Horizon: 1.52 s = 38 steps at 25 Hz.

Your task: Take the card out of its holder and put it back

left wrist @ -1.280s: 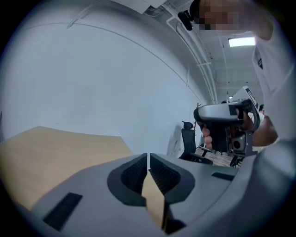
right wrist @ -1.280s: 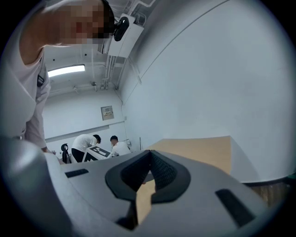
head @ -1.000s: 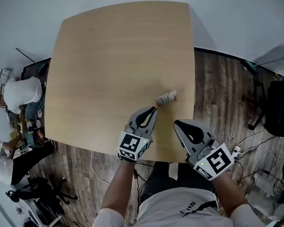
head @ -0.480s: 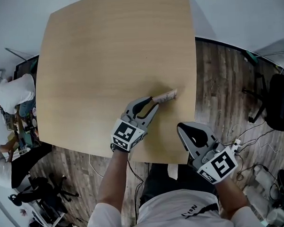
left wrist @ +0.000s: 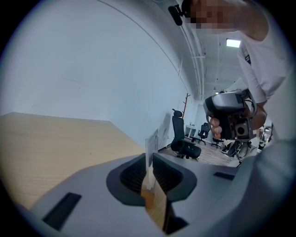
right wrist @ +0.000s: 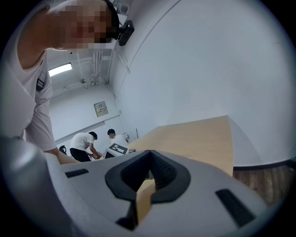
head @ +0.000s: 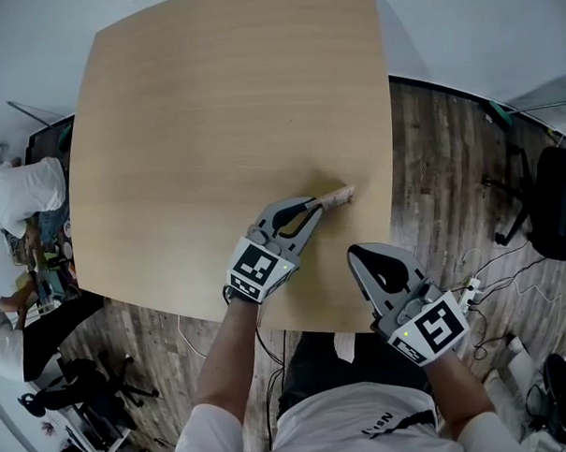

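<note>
Two views split the story. The head view showed the wooden counter, and on it the left gripper reaching the small card holder near the right edge. Only the left gripper view showed the thin card, upright and pinched edge-on between its fingers. The right gripper hovered at the near edge, fingers together and empty. The holder's base was hidden.
</note>
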Tool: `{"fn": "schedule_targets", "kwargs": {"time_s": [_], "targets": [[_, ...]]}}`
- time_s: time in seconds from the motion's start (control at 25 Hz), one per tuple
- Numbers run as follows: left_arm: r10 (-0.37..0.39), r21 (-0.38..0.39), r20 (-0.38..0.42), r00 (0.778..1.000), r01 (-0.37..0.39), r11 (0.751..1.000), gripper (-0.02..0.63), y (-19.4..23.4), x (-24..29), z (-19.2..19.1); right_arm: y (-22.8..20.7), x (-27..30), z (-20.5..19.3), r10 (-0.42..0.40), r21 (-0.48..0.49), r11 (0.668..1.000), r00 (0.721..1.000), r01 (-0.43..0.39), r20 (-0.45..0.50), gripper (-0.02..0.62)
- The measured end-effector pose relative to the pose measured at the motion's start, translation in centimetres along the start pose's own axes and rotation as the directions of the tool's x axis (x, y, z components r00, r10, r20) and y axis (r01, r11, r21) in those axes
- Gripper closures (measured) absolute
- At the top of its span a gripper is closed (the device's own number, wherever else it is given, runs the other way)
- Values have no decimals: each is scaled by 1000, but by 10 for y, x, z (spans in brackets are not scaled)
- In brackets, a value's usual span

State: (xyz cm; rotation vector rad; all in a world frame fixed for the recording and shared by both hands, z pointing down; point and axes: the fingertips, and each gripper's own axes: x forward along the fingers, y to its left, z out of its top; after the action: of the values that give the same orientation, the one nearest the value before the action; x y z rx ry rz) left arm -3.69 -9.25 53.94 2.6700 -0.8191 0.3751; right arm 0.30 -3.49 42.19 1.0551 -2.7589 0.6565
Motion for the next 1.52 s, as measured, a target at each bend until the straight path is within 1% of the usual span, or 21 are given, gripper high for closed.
{"fn": "schedule_targets", "kwargs": {"time_s": [0.12, 0.28, 0.64, 1.08, 1.32, 1.52], "targets": [[-4, 2, -8, 1000, 4, 1000, 555, 0, -2, -3, 3, 1, 1, 1, -2, 1000, 1000, -1, 1, 583], [-5, 15, 14, 1000, 4, 1000, 580, 0, -5, 5, 4, 0, 2, -4, -5, 1000, 1000, 4, -1, 583], [14, 15, 26, 1000, -14, 1000, 580, 3, -11, 27, 10, -7, 13, -3, -21, 1000, 1000, 3, 16, 583], [38, 8, 73, 997, -38, 999, 580, -12, -34, 76, 19, -27, 45, -20, -28, 999, 997, 23, 77, 583], [92, -18, 115, 989, -90, 996, 580, -26, -56, 111, 24, -39, 64, -38, -45, 998, 994, 43, 106, 583], [150, -51, 159, 976, -143, 988, 580, -44, -85, 148, 35, -53, 84, -43, -64, 997, 990, 52, 135, 583]]}}
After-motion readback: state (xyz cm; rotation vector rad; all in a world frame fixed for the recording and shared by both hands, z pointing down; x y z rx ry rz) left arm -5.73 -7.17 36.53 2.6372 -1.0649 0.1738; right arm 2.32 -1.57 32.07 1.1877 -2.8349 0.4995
